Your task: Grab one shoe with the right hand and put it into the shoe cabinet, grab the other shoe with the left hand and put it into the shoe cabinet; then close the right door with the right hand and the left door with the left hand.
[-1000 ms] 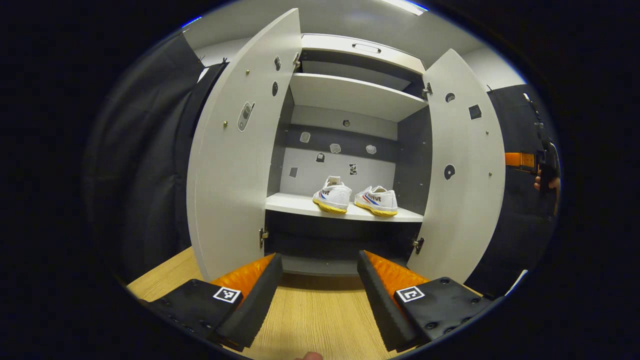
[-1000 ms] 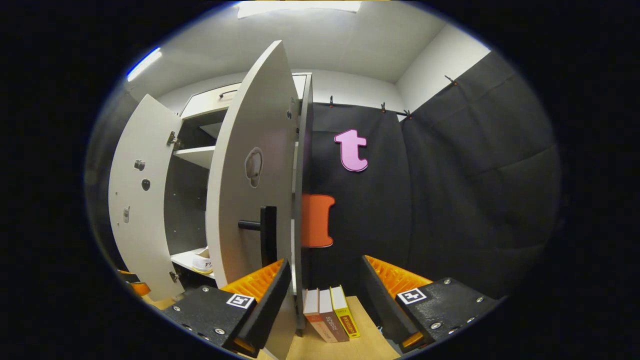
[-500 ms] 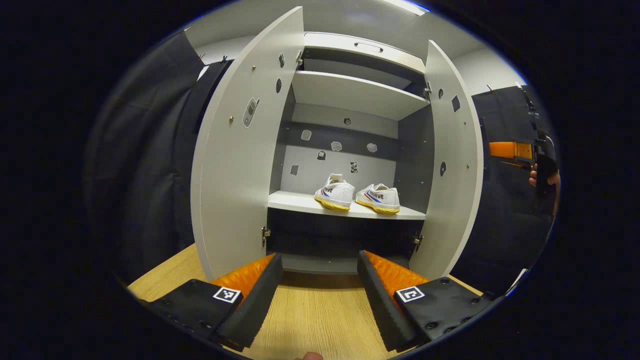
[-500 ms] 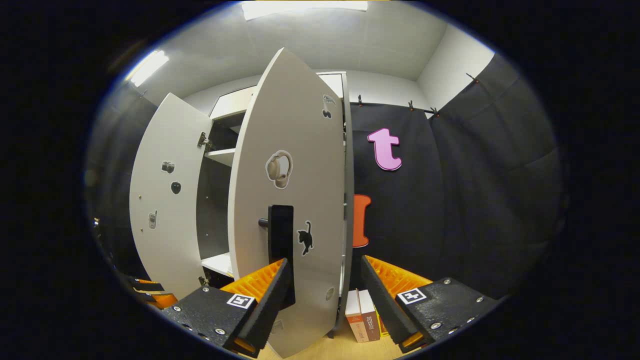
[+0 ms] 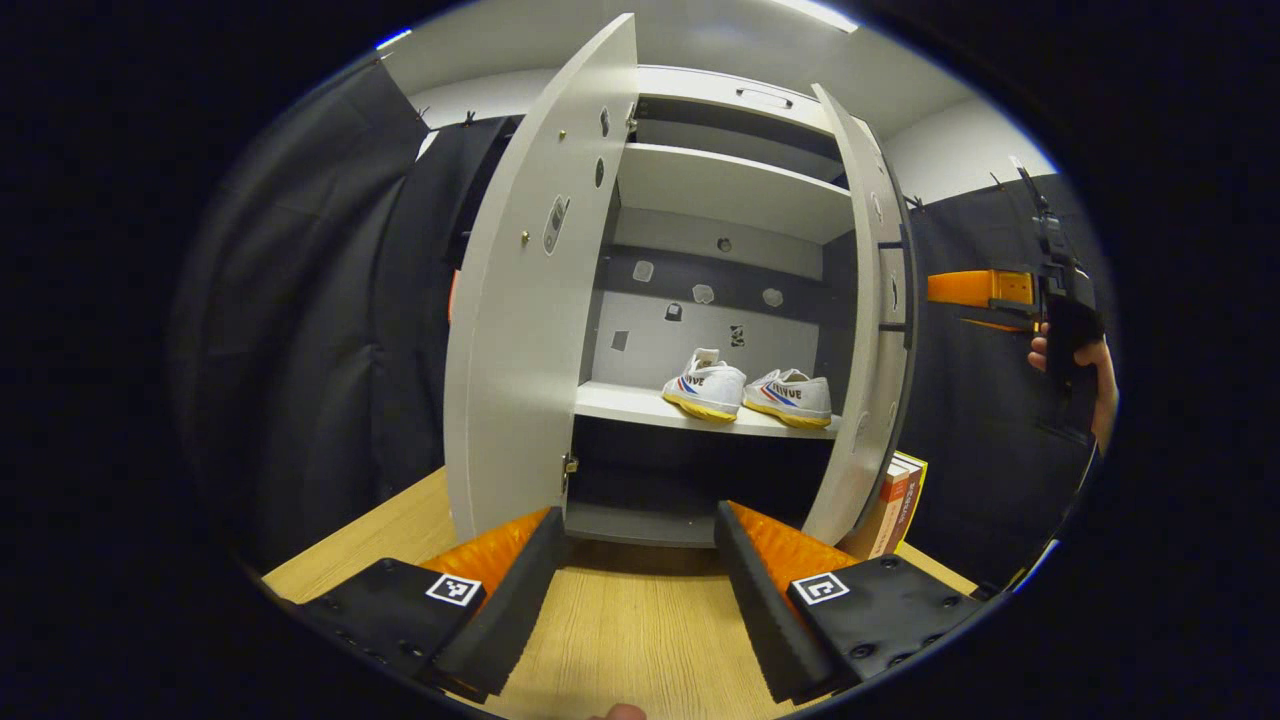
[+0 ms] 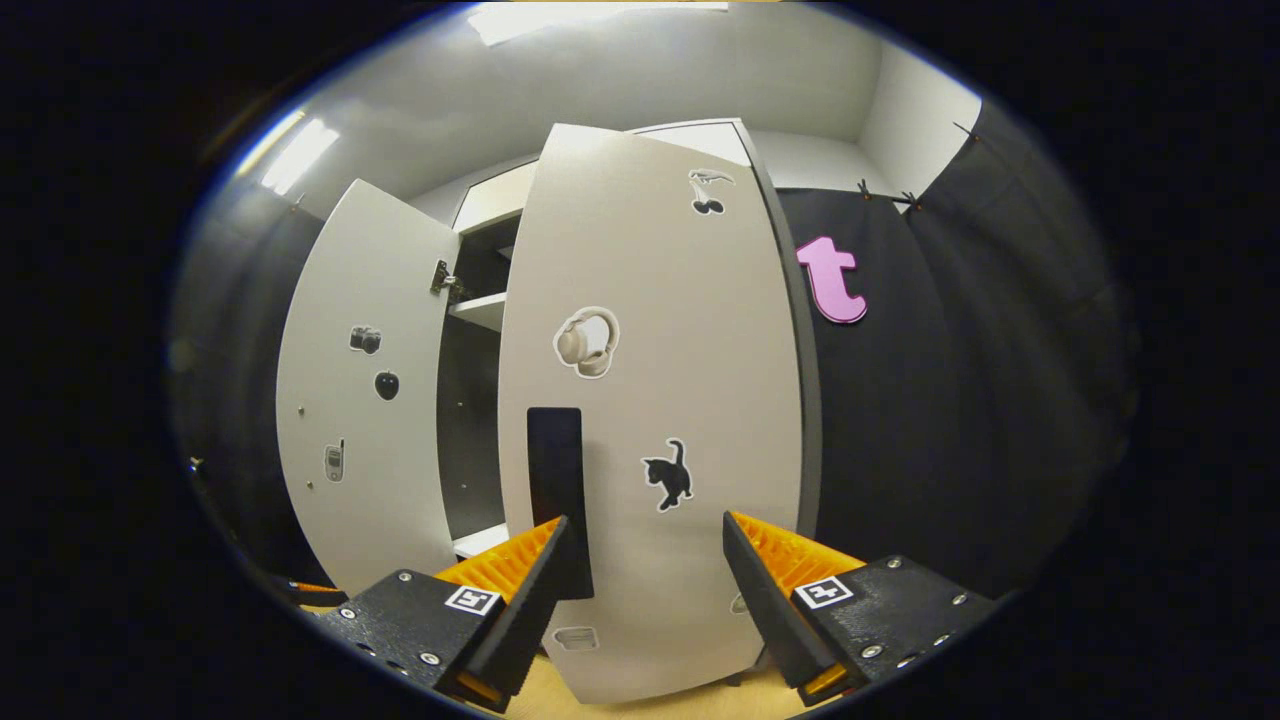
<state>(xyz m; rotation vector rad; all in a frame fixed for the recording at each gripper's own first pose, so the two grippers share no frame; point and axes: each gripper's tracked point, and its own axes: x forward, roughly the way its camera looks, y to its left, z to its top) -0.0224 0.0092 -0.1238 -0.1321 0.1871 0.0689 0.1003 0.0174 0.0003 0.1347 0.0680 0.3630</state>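
Note:
Two white shoes, one on the left [image 5: 705, 385] and one on the right [image 5: 797, 397], stand side by side on the cabinet's lower shelf [image 5: 625, 402]. The left door [image 5: 520, 300] hangs wide open. The right door [image 6: 650, 400] is partly swung in, its front face with a black handle [image 6: 557, 480] close before my right gripper [image 6: 645, 525]. That gripper is open, its left finger by the handle's lower end. In the left gripper view it shows far right [image 5: 950, 303], held by a hand [image 5: 1085, 350]. My left gripper [image 5: 635, 520] is open over the wooden table [image 5: 620, 640], short of the cabinet.
A few books [image 5: 895, 500] stand on the table beside the cabinet's right side, behind the right door. Black cloth walls close in on both sides. An upper shelf [image 5: 730, 185] sits above the shoes. The left door [image 6: 360, 400] stands open in the right gripper view.
The right door has swung a good way toward shut, its front face now turned to my right gripper, which followed it. My left gripper has barely moved and remains open.

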